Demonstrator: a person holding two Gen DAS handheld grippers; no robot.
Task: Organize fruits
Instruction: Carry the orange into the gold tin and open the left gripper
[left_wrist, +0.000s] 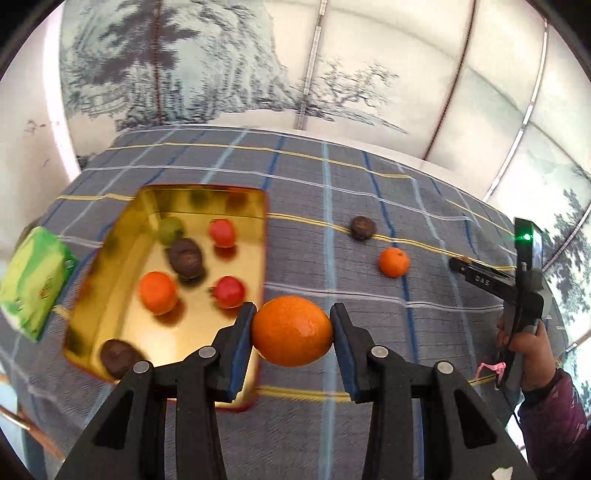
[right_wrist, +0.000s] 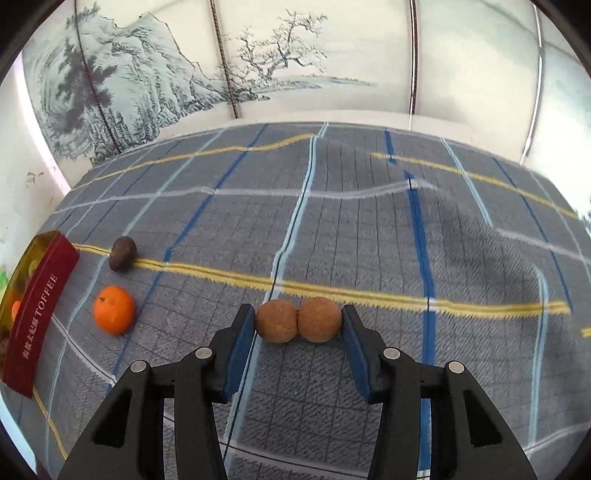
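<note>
The left gripper (left_wrist: 293, 332) pinches an orange (left_wrist: 292, 331) just beside the right wall of the gold tin (left_wrist: 258, 236), which already holds an orange, two red fruits, a green one and brown ones. The right gripper (right_wrist: 298, 320) presses on a pair of brown round fruits (right_wrist: 298, 319) joined side by side over the plaid cloth (right_wrist: 369, 229) — both pads touch. On the cloth between tin and right gripper lie a loose orange (right_wrist: 113, 309) and a dark fruit (right_wrist: 123, 253), near each other but apart.

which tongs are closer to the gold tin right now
Left. The left tongs, gripping an orange, hang at the tin's near right edge; the right tongs, holding two brown fruits, are well off to its right.
</note>
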